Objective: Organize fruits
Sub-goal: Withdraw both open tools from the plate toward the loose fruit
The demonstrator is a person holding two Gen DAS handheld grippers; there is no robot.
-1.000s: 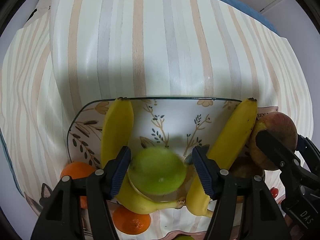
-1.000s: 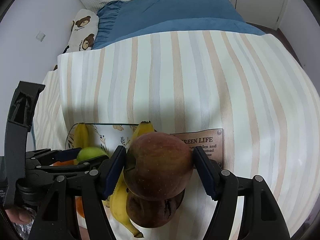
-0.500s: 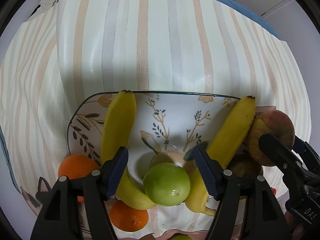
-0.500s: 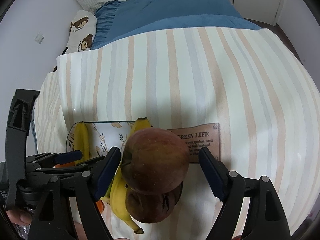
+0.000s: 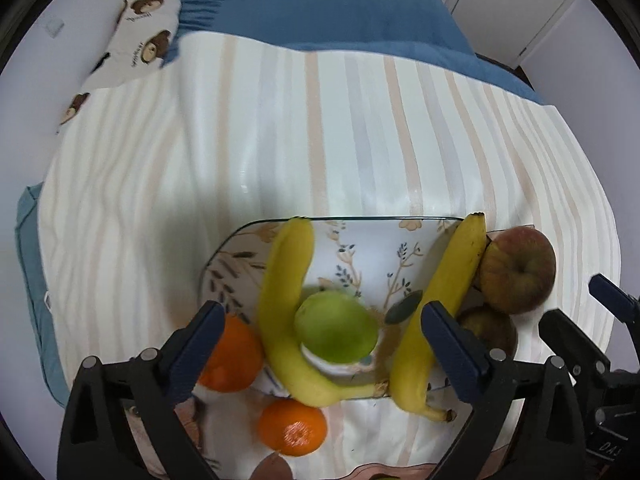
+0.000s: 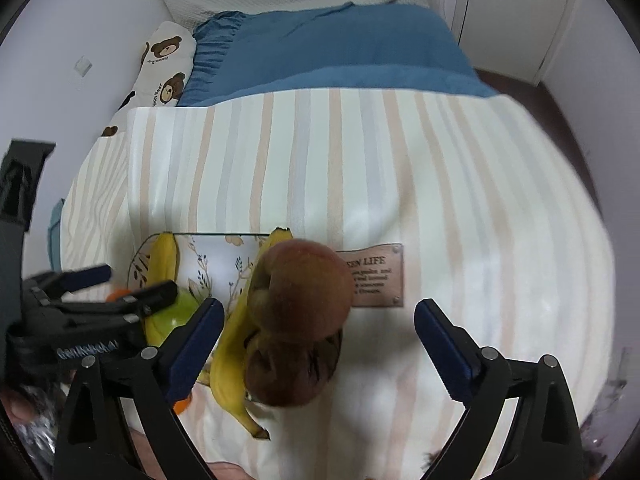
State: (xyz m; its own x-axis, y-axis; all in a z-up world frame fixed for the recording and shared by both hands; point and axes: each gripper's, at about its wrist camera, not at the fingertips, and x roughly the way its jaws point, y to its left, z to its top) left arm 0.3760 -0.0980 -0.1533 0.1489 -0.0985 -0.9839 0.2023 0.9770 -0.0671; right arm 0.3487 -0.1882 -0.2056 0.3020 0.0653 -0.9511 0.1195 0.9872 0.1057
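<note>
A floral plate [image 5: 360, 248] lies on the striped cloth. On it are a green apple [image 5: 336, 328] and two bananas, left [image 5: 284, 304] and right [image 5: 436, 312]. Two oranges [image 5: 232, 356] [image 5: 292, 426] lie off its left and near edges. A red apple [image 5: 516, 270] rests on top of a brown apple [image 5: 488, 328] at its right edge. My left gripper [image 5: 320, 340] is open above the green apple. My right gripper [image 6: 316, 340] is open above the red apple [image 6: 308, 292], which sits on the brown apple [image 6: 292, 372].
The striped cloth [image 5: 320, 140] covers a bed, with a blue blanket [image 5: 320, 12] and a bear-print pillow [image 5: 136, 40] at the back. A brown "GREEN LIFE" label [image 6: 376, 276] is sewn on the cloth right of the apples.
Both grippers opened and drew back and up. The green apple was let go onto the plate between the bananas. The red apple was let go on top of the brown apple.
</note>
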